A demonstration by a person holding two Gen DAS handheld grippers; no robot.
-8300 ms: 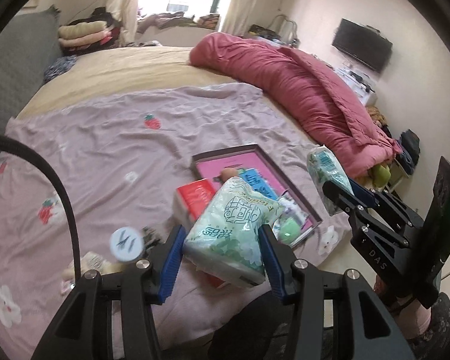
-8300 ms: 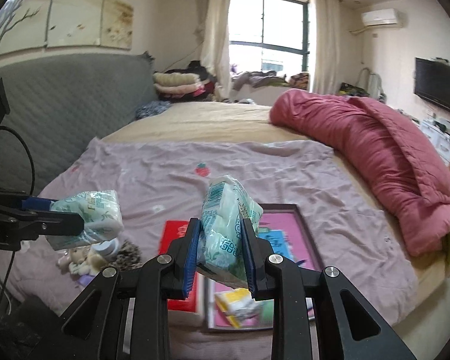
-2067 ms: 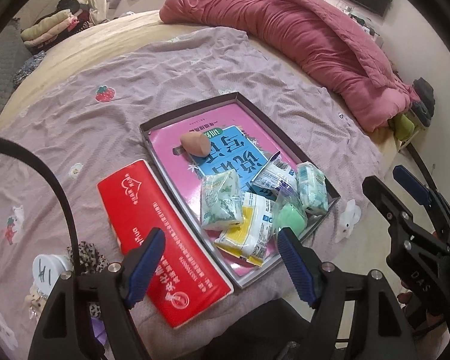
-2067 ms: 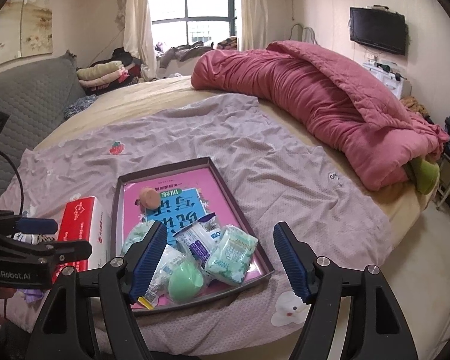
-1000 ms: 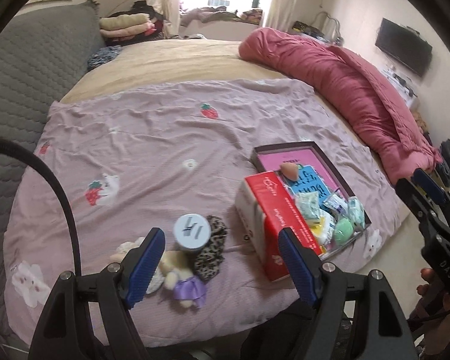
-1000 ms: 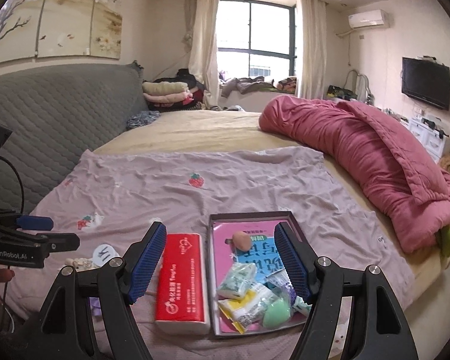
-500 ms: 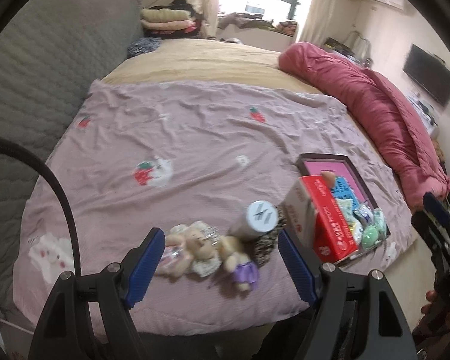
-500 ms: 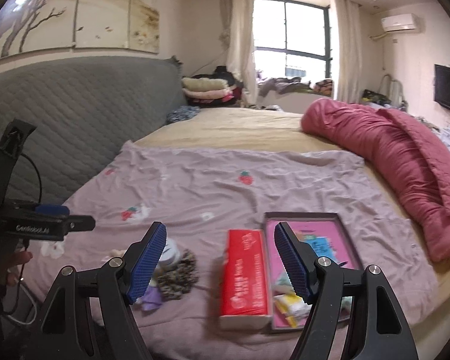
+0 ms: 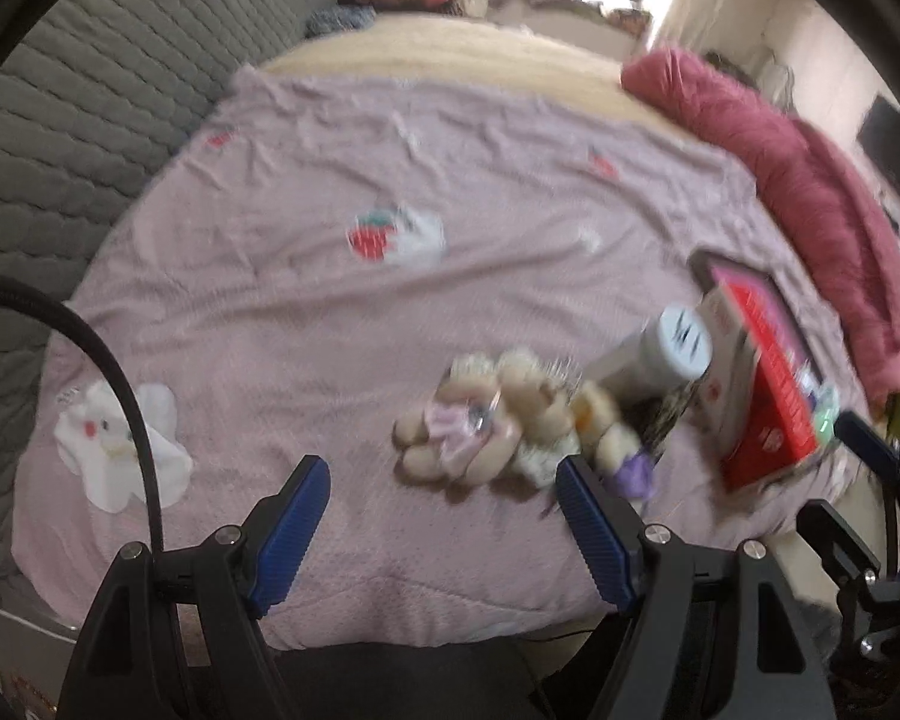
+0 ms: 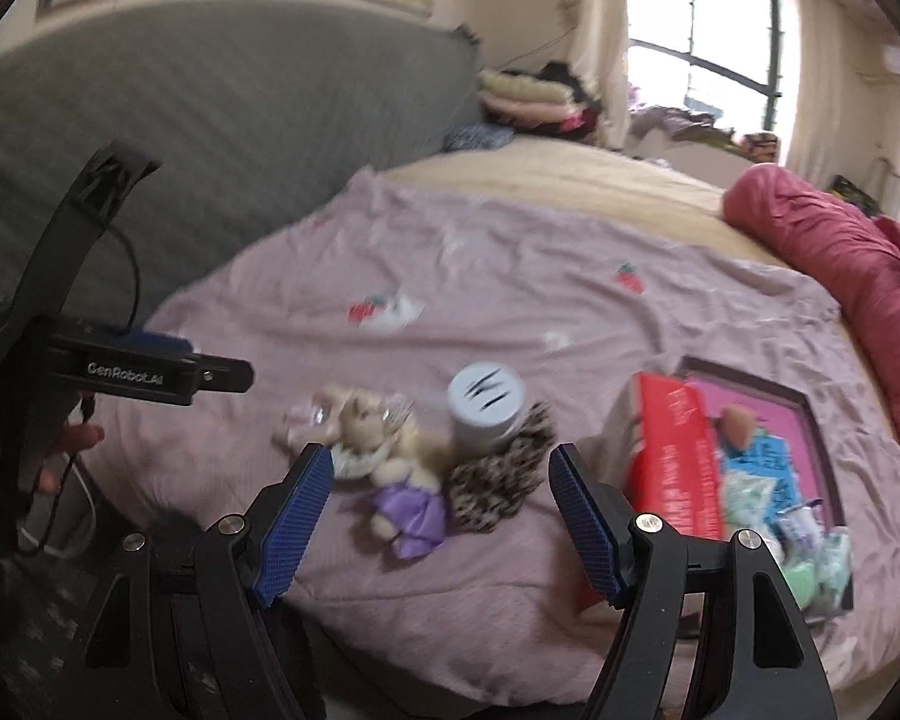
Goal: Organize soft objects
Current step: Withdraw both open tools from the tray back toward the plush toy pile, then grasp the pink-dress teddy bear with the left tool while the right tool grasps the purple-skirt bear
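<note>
A small heap of soft things lies near the bed's front edge: beige plush toys (image 9: 498, 414) (image 10: 369, 423), one in a purple dress (image 10: 411, 510), and a leopard-print scrunchie (image 10: 498, 474). My left gripper (image 9: 444, 516) hovers open just before the plush toys, nothing between its blue pads. My right gripper (image 10: 441, 510) is open too, over the purple-dressed toy and scrunchie without touching. A dark tray (image 10: 804, 402) at the right holds tissue packs (image 10: 750, 498), a green sponge (image 10: 801, 585) and a peach sponge (image 10: 738, 423).
A white capped bottle (image 10: 486, 408) stands among the soft things. A red tissue box (image 10: 672, 450) (image 9: 768, 384) lies between the heap and the tray. A pink quilt (image 10: 858, 276) runs along the right. The grey padded headboard (image 10: 210, 138) rises at the left.
Both grippers have swung left from the tray and sunk toward the plush heap, which now looms larger in both views. Their jaws stay equally wide.
</note>
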